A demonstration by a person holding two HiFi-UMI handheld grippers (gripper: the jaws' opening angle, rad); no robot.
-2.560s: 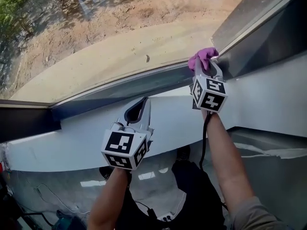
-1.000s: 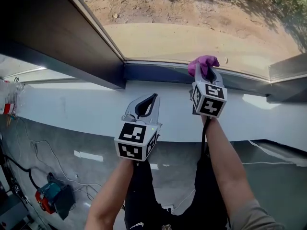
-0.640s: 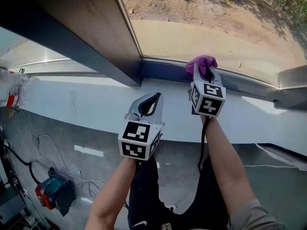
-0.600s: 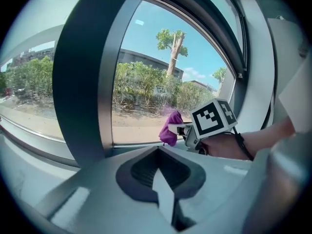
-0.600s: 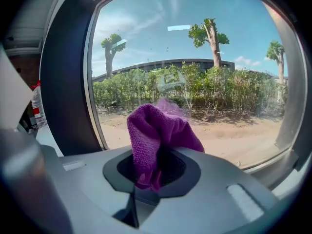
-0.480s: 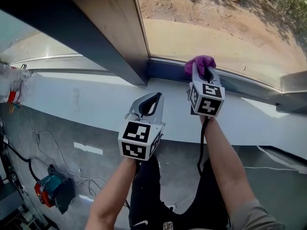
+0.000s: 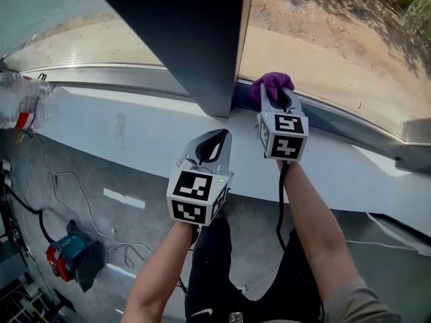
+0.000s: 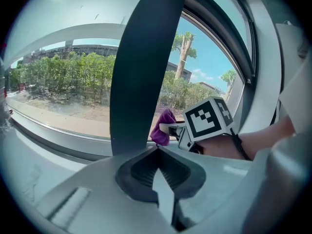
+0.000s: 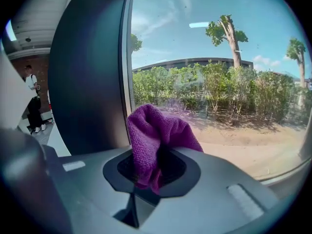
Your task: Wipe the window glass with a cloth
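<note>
Nearest you, well below and left of the broad dark upright window post (image 7: 195,39), a teal and red power tool (image 7: 67,264) lies among cables on the grey floor (image 7: 135,234). Your left gripper (image 7: 217,137) hangs just below the foot of that post, over the white ledge (image 7: 135,133) under the window. Its fingers are pressed together, with nothing between them. Your right gripper (image 7: 274,93) is farther out, just right of the post's foot. Its fingers are clamped on the crumpled purple microfibre cloth (image 7: 269,83), which bulges out past the tips. The cloth sits at the bottom edge of the clear window glass (image 7: 323,52) on the post's right side, close beside the post. You cannot tell from these views whether it presses on the pane. Far to the post's left, a clear plastic bottle (image 7: 17,106) stands on the ledge. Beyond the glass to the post's right lie sandy ground (image 7: 303,19), a row of green shrubs (image 9: 219,91) and tall trees (image 9: 229,33).
</note>
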